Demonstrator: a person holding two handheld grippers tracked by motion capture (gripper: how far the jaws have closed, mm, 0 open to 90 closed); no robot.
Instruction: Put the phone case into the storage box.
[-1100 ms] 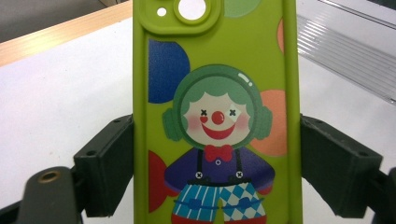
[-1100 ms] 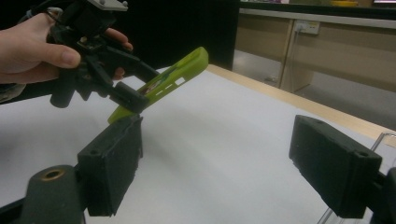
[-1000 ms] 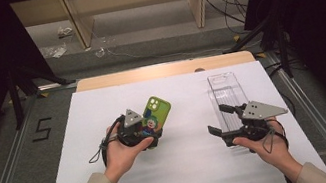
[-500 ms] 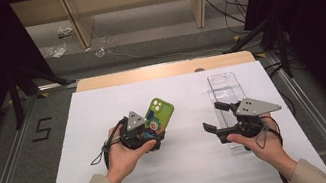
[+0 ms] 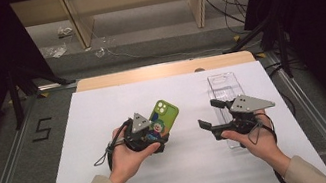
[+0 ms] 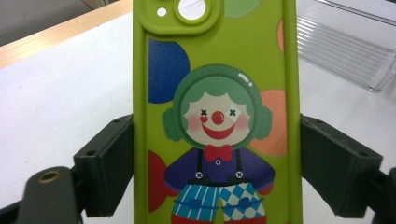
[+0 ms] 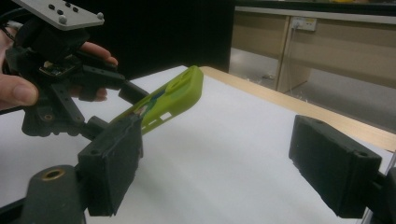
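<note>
The lime-green soft phone case printed with a clown (image 6: 217, 116) is clamped by its long edges in the left gripper (image 5: 151, 136), tilted up off the white table sheet (image 5: 103, 112). Well apart, the right gripper (image 5: 216, 115) hovers with jaws spread and empty, over a clear plastic tray (image 5: 223, 86).

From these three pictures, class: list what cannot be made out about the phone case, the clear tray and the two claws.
- Phone case: bottom end cut off by the lower edge of the left gripper view; in the high view the left claw covers its lower half.
- Clear tray: near end hidden behind the right claw in the high view.
- Case's inner side: turned away from the cameras.
</note>
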